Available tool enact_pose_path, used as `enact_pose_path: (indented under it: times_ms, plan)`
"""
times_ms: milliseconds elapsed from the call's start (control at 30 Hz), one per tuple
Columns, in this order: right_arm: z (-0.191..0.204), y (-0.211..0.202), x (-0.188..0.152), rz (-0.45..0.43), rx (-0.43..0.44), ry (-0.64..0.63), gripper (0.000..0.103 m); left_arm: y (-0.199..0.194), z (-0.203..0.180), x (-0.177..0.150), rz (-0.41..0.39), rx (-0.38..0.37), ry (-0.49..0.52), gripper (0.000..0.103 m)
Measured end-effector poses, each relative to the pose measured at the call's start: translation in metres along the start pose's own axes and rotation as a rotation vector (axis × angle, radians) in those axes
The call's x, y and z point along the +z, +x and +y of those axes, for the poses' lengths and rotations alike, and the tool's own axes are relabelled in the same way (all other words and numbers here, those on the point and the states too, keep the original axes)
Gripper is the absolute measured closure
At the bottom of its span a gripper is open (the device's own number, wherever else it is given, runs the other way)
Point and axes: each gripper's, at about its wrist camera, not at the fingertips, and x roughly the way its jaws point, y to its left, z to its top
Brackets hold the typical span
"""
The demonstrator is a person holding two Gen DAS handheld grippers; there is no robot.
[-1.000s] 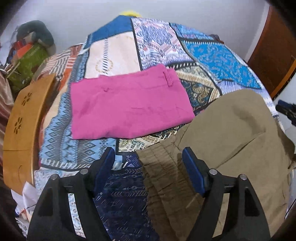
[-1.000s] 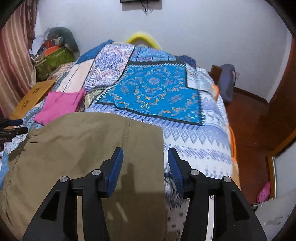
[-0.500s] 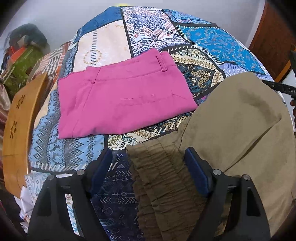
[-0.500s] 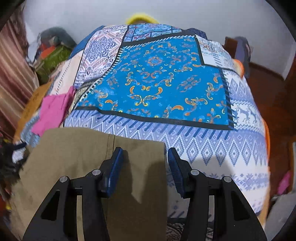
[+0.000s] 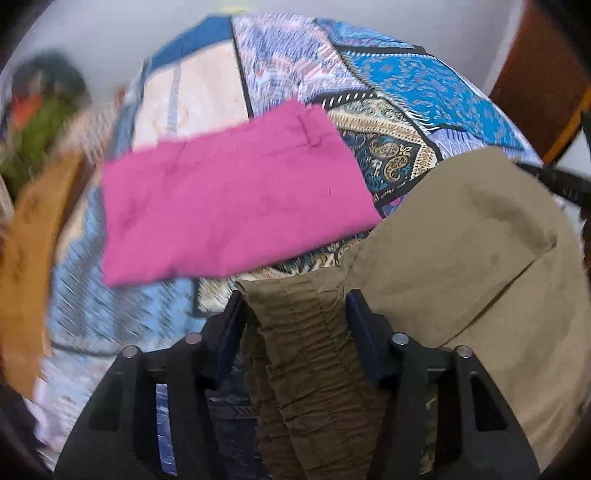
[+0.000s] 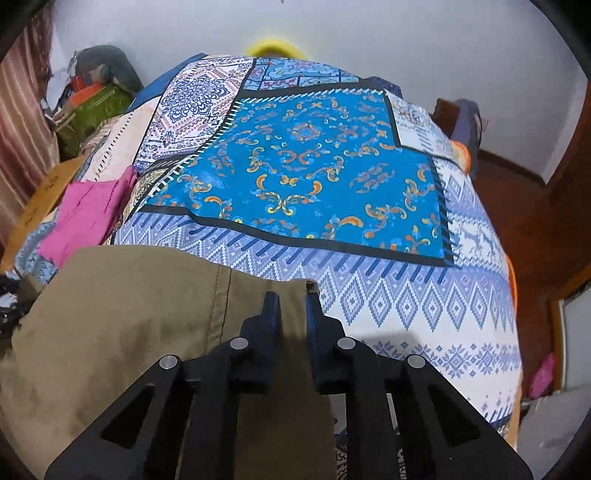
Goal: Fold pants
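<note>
A bed (image 6: 388, 295) with a patchwork cover in blue, white and cream fills both views, and a plain white wall (image 6: 369, 33) stands behind it. The olive pants (image 5: 461, 236) lie on the near part of the bed, spread flat, with the gathered waistband (image 5: 303, 332) at one end and a straight hem (image 6: 258, 280) at the other.

The left gripper (image 5: 295, 306) points steeply down at the waistband. Its jaws have just been closing, and the bunched elastic fills the gap between the fingers and touches both pads. The right gripper (image 6: 291, 302) also tilts down, at the corner of the hem. Its jaws have just been closing too, and the fingers now pinch the edge of the cloth, almost pressed together.

Folded pink pants (image 5: 229, 199) lie flat just beyond the waistband. A wooden board (image 5: 26, 266) stands at the left side of the bed. A pile of bags and clothes (image 6: 92, 99) sits in the far left corner, beside a striped curtain (image 6: 22, 129). On the right there is a dark brown floor (image 6: 524, 206).
</note>
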Motion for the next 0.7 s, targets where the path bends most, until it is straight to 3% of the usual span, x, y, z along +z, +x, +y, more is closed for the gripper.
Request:
enact_pose_path:
  times_ms: [100, 200, 567, 700]
  plan:
    - [0.001, -0.004, 0.003, -0.008, -0.021, -0.027, 0.091, -0.012, -0.01, 0.001, -0.055, 0.084, 0.053, 0.051]
    - [-0.001, -0.011, 0.005, -0.028, -0.035, -0.031, 0.091, -0.022, -0.011, 0.004, -0.089, 0.122, 0.073, 0.052]
    - [0.006, -0.091, 0.02, -0.179, -0.103, -0.059, 0.096, -0.094, -0.013, 0.025, -0.239, 0.124, 0.058, 0.054]
    - [0.007, -0.127, 0.018, -0.233, -0.084, -0.034, 0.097, -0.123, -0.019, 0.02, -0.278, 0.124, 0.061, 0.054]
